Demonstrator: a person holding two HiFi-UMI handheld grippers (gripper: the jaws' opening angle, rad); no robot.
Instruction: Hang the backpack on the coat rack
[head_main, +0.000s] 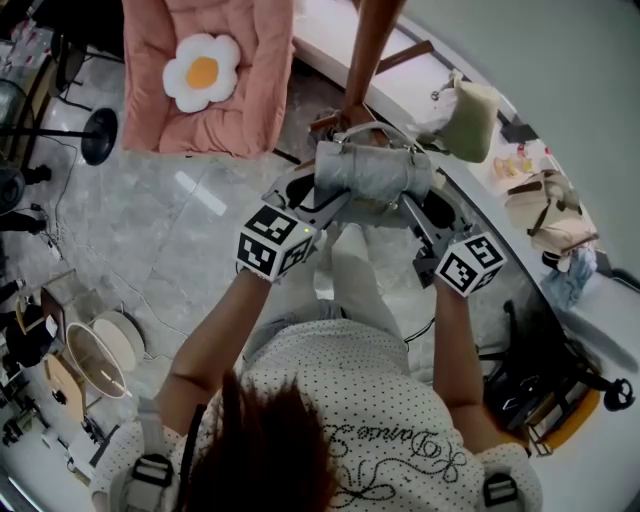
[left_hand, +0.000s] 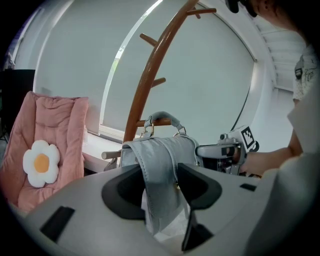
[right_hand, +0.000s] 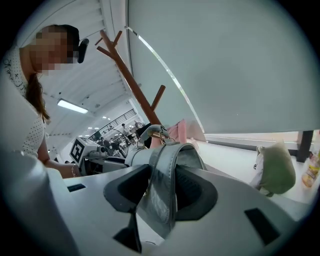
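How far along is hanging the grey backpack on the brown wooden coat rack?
Done: the grey backpack is up at the brown wooden coat rack. In hand: left gripper and right gripper each clamp a strap; its top handle appears over a low peg. Left: release both.

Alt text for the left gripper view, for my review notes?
The left tongs grip the strap of a grey backpack, held in front of a wooden coat rack. The right tongs are at the backpack's right; a pink cushion stands at left.
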